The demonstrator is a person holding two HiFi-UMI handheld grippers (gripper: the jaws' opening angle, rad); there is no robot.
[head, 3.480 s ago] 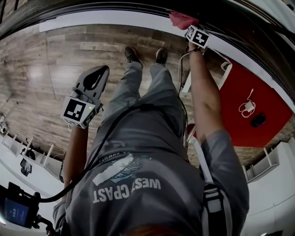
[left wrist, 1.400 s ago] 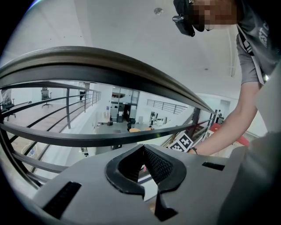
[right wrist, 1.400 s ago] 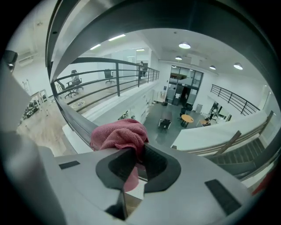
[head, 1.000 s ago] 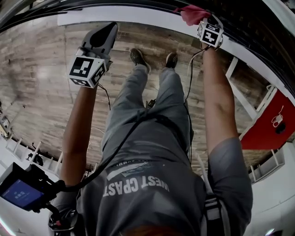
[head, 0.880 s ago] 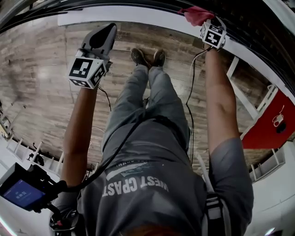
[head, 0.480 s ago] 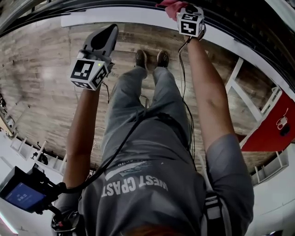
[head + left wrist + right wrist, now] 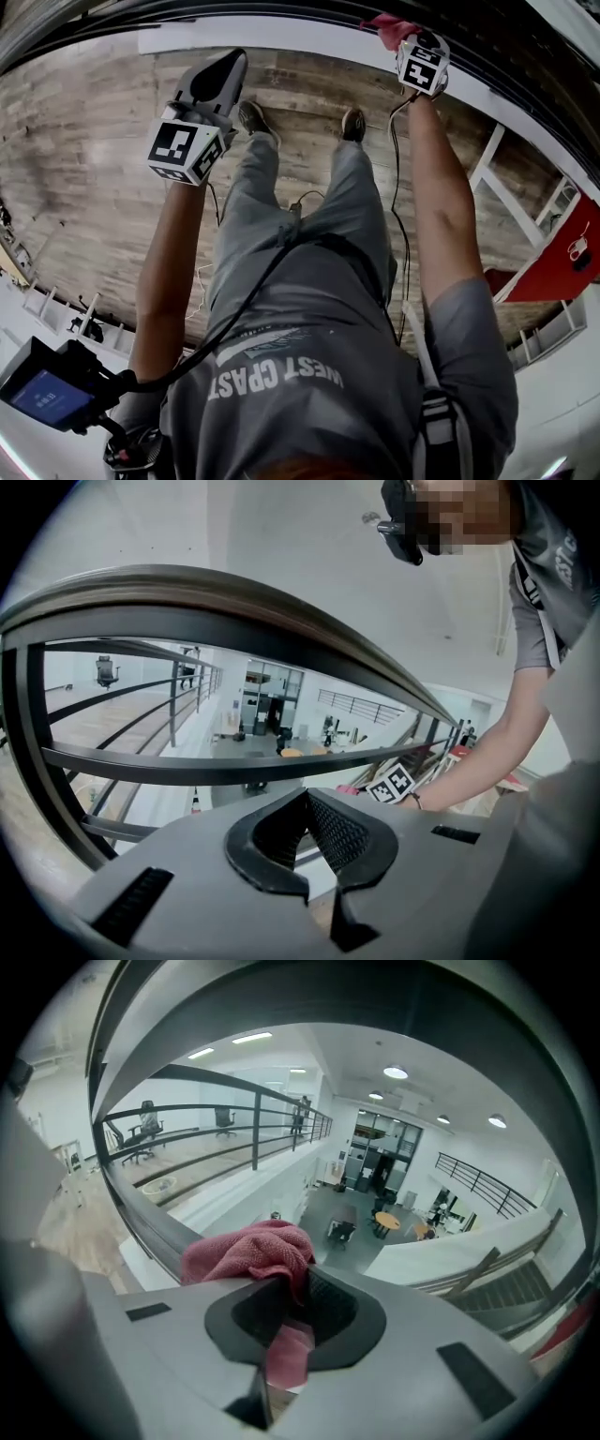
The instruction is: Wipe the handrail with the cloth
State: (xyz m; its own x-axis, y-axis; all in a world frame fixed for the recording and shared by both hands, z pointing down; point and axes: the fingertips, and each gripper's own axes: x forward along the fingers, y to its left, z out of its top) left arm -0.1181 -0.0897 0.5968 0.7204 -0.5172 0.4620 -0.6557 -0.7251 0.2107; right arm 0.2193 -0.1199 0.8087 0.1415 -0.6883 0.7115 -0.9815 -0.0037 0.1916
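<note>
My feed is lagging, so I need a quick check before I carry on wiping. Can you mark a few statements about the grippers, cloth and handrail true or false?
1. The right gripper is shut on the cloth. True.
2. The cloth is blue. False: it is pinkish red.
3. The left gripper holds a second cloth. False: its jaws are together with nothing between them.
4. The left gripper is clear of the handrail. True: it hangs over the wood floor.

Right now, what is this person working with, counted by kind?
Tongs: 2, the left tongs and the right tongs
Cloths: 1, the pink cloth
Handrails within reach: 1, the handrail
Total: 4
</note>
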